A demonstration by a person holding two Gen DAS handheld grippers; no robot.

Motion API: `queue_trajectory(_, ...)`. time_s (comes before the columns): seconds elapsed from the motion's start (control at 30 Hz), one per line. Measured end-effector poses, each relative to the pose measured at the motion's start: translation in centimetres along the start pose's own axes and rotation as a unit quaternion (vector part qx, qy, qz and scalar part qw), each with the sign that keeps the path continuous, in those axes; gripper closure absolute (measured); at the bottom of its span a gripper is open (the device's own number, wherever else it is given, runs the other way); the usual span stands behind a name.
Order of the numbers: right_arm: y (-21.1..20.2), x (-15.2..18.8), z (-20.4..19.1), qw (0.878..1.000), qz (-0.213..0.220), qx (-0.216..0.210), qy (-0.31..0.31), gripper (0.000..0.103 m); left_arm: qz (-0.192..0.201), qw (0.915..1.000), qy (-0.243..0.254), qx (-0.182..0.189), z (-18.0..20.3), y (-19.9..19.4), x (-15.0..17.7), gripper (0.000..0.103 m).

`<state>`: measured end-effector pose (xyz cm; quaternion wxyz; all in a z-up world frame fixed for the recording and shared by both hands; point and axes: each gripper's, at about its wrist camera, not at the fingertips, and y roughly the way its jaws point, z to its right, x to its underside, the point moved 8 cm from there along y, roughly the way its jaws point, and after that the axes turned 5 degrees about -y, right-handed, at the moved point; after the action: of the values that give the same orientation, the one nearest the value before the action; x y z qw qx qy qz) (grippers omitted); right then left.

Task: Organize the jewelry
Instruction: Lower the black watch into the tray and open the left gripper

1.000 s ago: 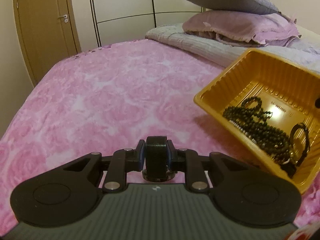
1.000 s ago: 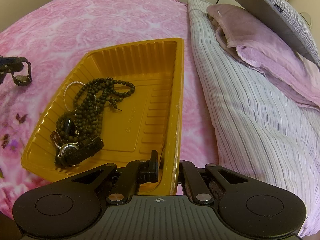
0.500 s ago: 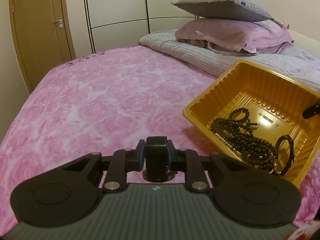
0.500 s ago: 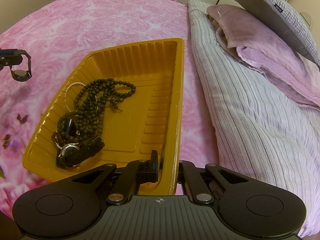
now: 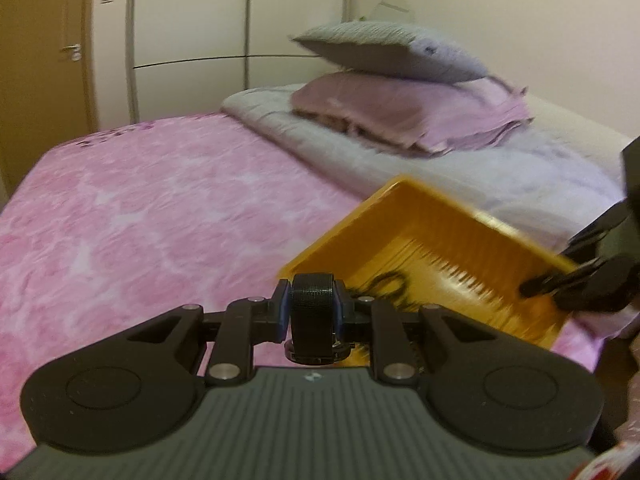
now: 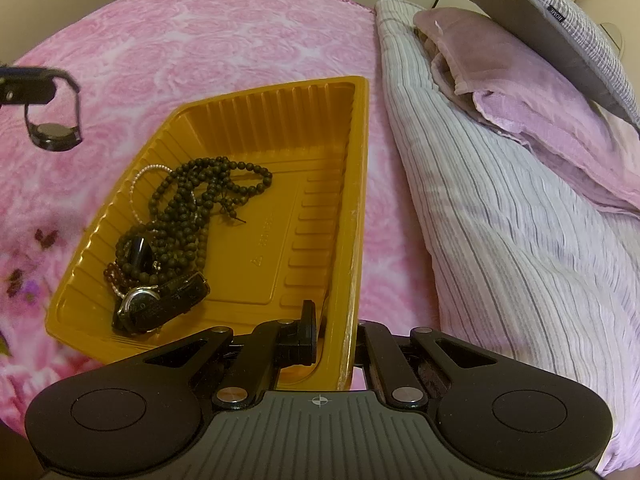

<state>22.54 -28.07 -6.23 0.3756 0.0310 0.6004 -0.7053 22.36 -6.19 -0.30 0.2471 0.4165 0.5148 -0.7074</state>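
My left gripper (image 5: 312, 305) is shut on the strap of a black watch (image 5: 316, 354), whose round case hangs below the fingers. In the right wrist view the same watch (image 6: 53, 133) dangles from the left gripper (image 6: 28, 89) above the pink bedspread, left of the yellow tray (image 6: 280, 120). My right gripper (image 6: 335, 333) is shut on the tray's near right rim. Inside the tray lie a dark bead necklace (image 6: 188, 204), a thin pearl bracelet (image 6: 138, 184) and a second watch (image 6: 160, 304). The left wrist view shows the tray (image 5: 440, 248) blurred, with my right gripper (image 5: 560, 285) on its rim.
The tray rests on a pink rose-patterned bedspread (image 5: 140, 220). A striped grey quilt (image 6: 500, 220) lies to the tray's right, with a lilac pillow (image 5: 400, 116) and a grey pillow (image 5: 392, 52) stacked at the head. A wardrobe (image 5: 192, 40) and a door (image 5: 40, 60) stand behind.
My left gripper has risen with the black watch, which now hangs clear above the bedspread. The tray has slid toward the middle of the left wrist view. The right gripper and tray have stayed still.
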Motion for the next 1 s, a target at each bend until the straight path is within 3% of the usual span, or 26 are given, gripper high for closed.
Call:
queue_trajectory(0.3, 0.2, 0.2, 0.2, 1.000, 0.002, -0.007, 0.006, 0.098, -0.020, 0.9964, -0.019, 0.079, 4.7, 2.4, -0.8, 0.084)
queue_trajectory(0.5, 0.4, 0.5, 0.5, 1.000, 0.004, -0.015, 0.014, 0.098, -0.054, 0.9943, -0.015, 0.091, 6.5, 4.5, 1.0, 0.084)
queue_trajectory(0.8, 0.8, 1.3, 0.9, 0.999, 0.004, -0.026, 0.029, 0.098, -0.073, 0.9925, -0.012, 0.098, 7.8, 6.1, 2.4, 0.084)
queue_trajectory(0.87, 0.8, 1.3, 0.9, 0.999, 0.004, -0.026, 0.030, 0.098, -0.062, 0.9925, -0.014, 0.104, 7.8, 5.9, 2.1, 0.082)
queue_trajectory(0.9, 0.8, 1.4, 1.0, 0.999, 0.004, -0.027, 0.031, 0.098, -0.060, 0.9926, -0.015, 0.104, 7.8, 5.8, 2.0, 0.076)
queue_trajectory(1.0, 0.9, 1.5, 1.0, 0.999, 0.003, -0.029, 0.032, 0.098, -0.052, 0.9943, -0.015, 0.092, 6.9, 5.2, 1.8, 0.075)
